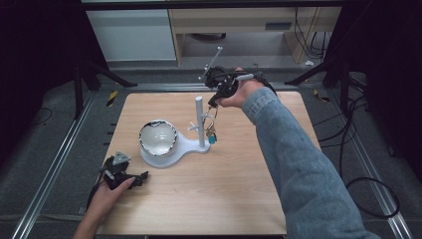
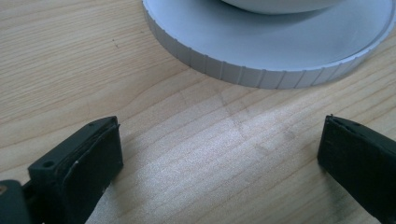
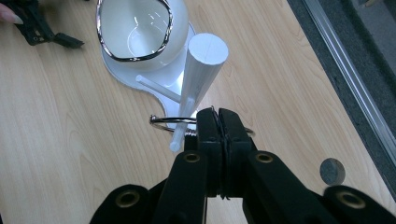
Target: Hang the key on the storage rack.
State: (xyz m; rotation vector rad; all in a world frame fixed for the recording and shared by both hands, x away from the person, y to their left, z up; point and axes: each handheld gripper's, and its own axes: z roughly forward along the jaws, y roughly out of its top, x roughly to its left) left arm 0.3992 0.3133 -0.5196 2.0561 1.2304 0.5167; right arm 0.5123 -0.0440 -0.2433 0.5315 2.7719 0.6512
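Left gripper [image 1: 142, 176] rested on table [image 1: 199, 209] near its near-left corner, jaws spread wide, nothing held. White stand base [image 1: 186, 147] at table centre, carrying silver-rimmed white bowl [image 1: 158, 138] and upright post [image 1: 200, 119]. Right gripper [image 3: 218, 122] raised beyond post, jaws pressed together on key ring [image 3: 161, 122] hooked over post's peg [image 3: 180, 133]; keys [image 1: 211, 135] hung below.

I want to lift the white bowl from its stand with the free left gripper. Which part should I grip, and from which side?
Grip the bowl's rim wall on the near side, coming from above with one jaw inside. The bowl sits upright and open-topped, too wide to span; the open left gripper rests on the table on that side.
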